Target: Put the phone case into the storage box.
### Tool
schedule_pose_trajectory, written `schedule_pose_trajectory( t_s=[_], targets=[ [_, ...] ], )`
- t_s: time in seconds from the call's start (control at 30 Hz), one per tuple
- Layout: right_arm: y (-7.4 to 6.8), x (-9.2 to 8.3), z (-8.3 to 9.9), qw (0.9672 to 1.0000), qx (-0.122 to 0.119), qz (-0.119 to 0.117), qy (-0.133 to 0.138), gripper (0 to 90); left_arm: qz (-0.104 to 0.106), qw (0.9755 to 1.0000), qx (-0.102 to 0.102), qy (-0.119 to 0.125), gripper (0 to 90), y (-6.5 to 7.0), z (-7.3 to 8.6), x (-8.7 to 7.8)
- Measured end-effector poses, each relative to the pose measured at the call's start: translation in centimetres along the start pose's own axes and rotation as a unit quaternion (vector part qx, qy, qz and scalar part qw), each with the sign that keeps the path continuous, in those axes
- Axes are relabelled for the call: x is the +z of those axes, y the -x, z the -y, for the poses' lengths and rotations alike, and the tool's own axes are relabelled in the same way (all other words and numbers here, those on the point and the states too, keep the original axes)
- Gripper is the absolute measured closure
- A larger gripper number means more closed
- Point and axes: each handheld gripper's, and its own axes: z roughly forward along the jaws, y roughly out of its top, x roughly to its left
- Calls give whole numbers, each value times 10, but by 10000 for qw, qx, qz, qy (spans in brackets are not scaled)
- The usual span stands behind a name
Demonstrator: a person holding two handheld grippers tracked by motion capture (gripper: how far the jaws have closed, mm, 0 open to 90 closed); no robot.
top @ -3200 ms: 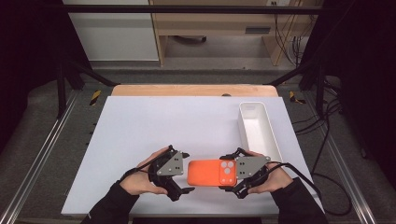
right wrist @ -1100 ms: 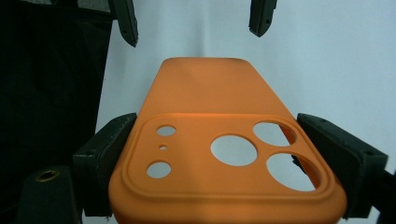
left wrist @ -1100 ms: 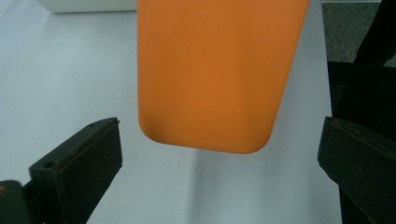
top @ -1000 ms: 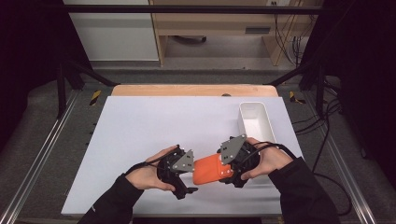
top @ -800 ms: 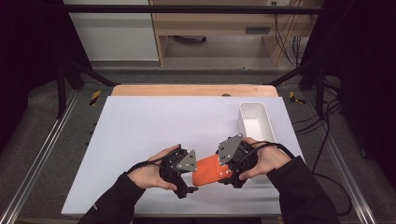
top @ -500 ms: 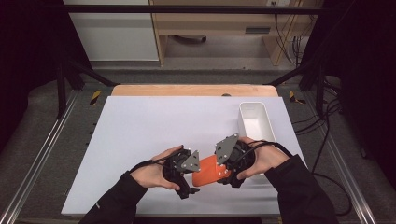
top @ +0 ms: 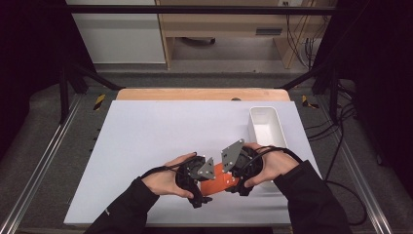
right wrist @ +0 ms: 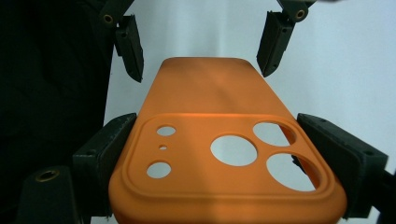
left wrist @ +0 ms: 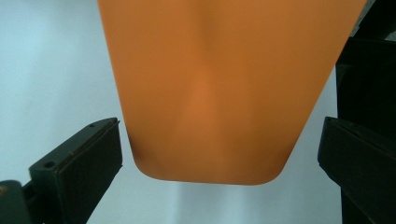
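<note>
The orange phone case is the landmark here, and it is held up a little above the white table, near the table's front edge. The right gripper grips the case at its camera end: in the right gripper view both black pads press on the two long sides of the case, just beside the raised frame with the round holes. So this gripper is closed on the case.

At the other, plain end of the case is the left gripper. In the left gripper view its two jaws stand wide, one on each side of the rounded end, and a strip of white table is visible between each pad and the case. This gripper is open, and it does not touch the case. The same two jaws show in the right gripper view, beyond the far end of the case.

In the high view the left hand and the right hand are close together with the case between them.

Beyond the case, to the right of it, a white tray stands on the table, near the right hand.
</note>
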Motion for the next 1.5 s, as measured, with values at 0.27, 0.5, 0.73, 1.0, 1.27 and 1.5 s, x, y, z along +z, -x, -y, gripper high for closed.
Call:
schedule_pose_trajectory(
  t_s=[0.27,0.5,0.73,1.0,1.27,1.5],
  targets=[
    [1,2,-3,10000,-26,-43,-69,160,-8,10000,23,-78,0,1,-4,4],
    [1,5,-6,9999,-45,-82,-107,160,-24,9998,71,-160,33,3,-8,8],
    [0,6,-7,9998,-37,-116,-131,160,-39,9992,173,-347,90,2,-9,9],
    [-1,8,-8,9997,-78,-143,-154,160,-96,9984,277,-489,145,3,-12,11],
    [-1,10,-9,9997,-89,-134,-185,160,-112,9979,279,-581,146,3,-13,13],
    [-2,10,-9,9997,-101,-123,-204,160,-105,9973,348,-632,146,3,-15,14]
  ],
)
